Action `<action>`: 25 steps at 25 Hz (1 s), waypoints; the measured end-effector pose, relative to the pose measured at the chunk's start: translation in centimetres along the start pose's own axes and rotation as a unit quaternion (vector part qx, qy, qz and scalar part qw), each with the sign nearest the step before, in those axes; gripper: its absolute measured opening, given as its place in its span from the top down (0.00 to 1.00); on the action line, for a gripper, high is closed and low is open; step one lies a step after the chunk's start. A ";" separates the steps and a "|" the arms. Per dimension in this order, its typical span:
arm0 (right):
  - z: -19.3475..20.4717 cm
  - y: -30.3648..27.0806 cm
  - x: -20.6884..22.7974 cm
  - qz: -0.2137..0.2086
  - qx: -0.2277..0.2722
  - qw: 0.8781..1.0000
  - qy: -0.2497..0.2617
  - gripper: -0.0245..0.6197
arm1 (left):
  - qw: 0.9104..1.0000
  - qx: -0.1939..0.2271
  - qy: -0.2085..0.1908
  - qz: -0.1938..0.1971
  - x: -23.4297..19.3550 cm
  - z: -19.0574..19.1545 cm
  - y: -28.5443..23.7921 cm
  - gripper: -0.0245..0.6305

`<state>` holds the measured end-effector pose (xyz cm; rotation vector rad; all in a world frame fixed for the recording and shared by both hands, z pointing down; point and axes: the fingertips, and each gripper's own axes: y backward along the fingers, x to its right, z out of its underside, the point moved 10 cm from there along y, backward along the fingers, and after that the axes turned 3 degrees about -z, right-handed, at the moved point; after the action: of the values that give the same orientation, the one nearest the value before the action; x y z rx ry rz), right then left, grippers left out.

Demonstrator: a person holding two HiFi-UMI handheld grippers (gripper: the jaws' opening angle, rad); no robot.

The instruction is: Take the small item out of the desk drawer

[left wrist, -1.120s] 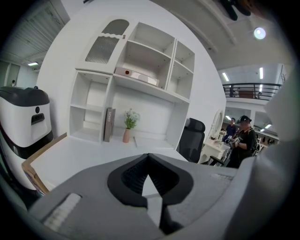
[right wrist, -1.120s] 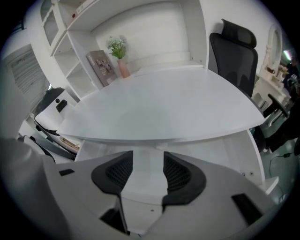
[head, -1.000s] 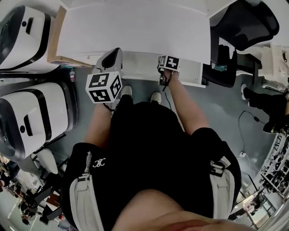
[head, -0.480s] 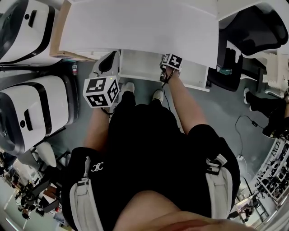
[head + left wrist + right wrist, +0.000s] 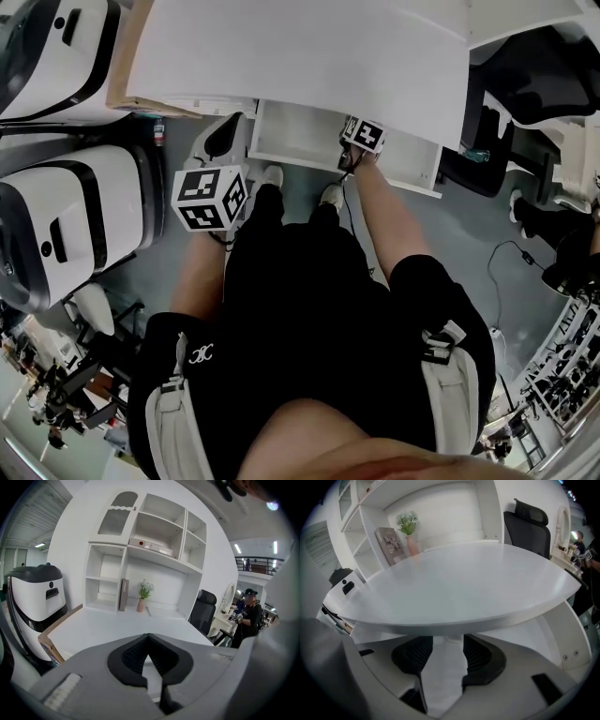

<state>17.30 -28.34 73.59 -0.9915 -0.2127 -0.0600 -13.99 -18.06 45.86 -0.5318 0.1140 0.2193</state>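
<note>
Standing at a white desk with a gripper in each hand, shoes (image 5: 272,176) just short of the open drawer (image 5: 300,141). Nearest, at hip level: the left gripper (image 5: 234,120), clear of the furniture, jaws pressed together at the tips with nothing between. Farther out: the right gripper (image 5: 448,645) at the drawer front (image 5: 443,677), jaws set to either side of a white strip of it and, by the look of things, pinching it. Beyond both: the desk top (image 5: 300,56), overhanging the back of the drawer.

No sign of the small item in any view. Presumably in the drawer, either under the overhang or too small to pick out against the white floor.

Possible trouble from here: losing the pinch on the smooth front and leaving the drawer short of fully open. Or hauling too hard and pulling the drawer right out of the desk. Or reaching in blind with the left gripper and knocking the item deeper under the desk top.

From overhead alone: the pale drawer floor, both forearms, bulky white machines (image 5: 66,216) to the left, an office chair (image 5: 534,66) to the right. From the gripper views alone: a small vase of greenery (image 5: 144,595) and a book (image 5: 124,595) leaning beside it at the back of the desk. From the left gripper view alone: the full height of the white shelf unit (image 5: 154,550). From the right gripper view alone: the gap between desk top and drawer, and the pinch itself.
</note>
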 end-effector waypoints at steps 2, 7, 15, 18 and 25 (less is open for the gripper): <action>-0.1 -0.5 0.1 0.003 -0.002 1.000 0.009 0.65 | 1.000 -0.005 0.002 -0.003 -0.4 0.3 0.1 0.94; -0.2 -1.6 0.4 0.003 -0.010 0.999 0.035 0.65 | 1.000 -0.015 0.003 -0.009 -0.8 0.9 0.2 0.94; 0.0 -2.1 0.2 -0.010 -0.039 0.997 0.059 0.80 | 1.000 -0.012 0.005 -0.004 -0.6 1.0 0.0 0.94; -0.1 -1.8 -0.2 -0.029 -0.061 0.994 0.085 0.80 | 1.000 -0.006 0.005 0.004 -0.2 0.7 -0.2 0.94; -0.2 -0.4 -1.2 -0.085 -0.113 0.973 0.183 0.83 | 1.000 0.010 0.013 0.021 0.6 0.0 0.0 0.94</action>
<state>16.07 -28.80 73.51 -1.1675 0.0508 -0.4292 -13.44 -17.94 45.81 -0.5124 0.1525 0.2523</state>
